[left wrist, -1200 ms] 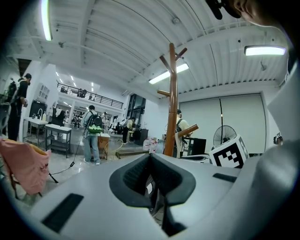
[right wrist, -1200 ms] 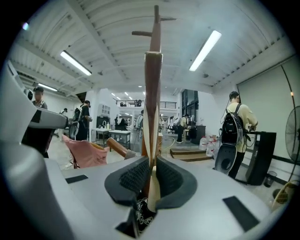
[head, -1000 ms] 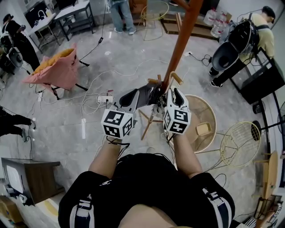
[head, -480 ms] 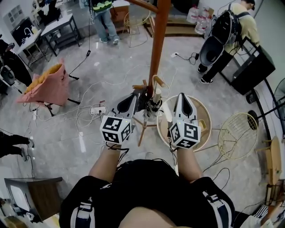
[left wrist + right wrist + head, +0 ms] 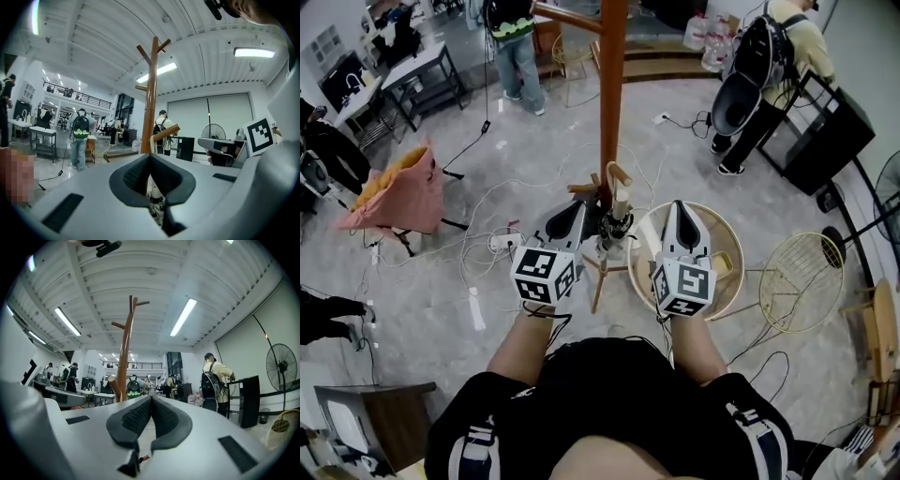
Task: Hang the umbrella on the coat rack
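The orange-brown wooden coat rack (image 5: 610, 94) rises just ahead of me, shown also in the left gripper view (image 5: 150, 93) and the right gripper view (image 5: 124, 348). The folded umbrella (image 5: 616, 225) hangs by its curved wooden handle (image 5: 619, 180) from a low peg. Seen from the left gripper, its handle (image 5: 165, 133) is hooked on the pole and its body (image 5: 157, 206) dangles below. My left gripper (image 5: 572, 212) is shut and empty, a little left of the umbrella. My right gripper (image 5: 678, 210) is shut and empty, to its right.
A round beige basket (image 5: 727, 225) holding a small box sits on the floor under the right gripper, beside a wire chair (image 5: 802, 281). Cables and a power strip (image 5: 502, 242) lie to the left near a pink chair (image 5: 403, 187). People stand at the back.
Both grippers were close against the umbrella's handle at the rack. The right one has moved off to the right and the left has drawn back; the umbrella stays hanging on the peg.
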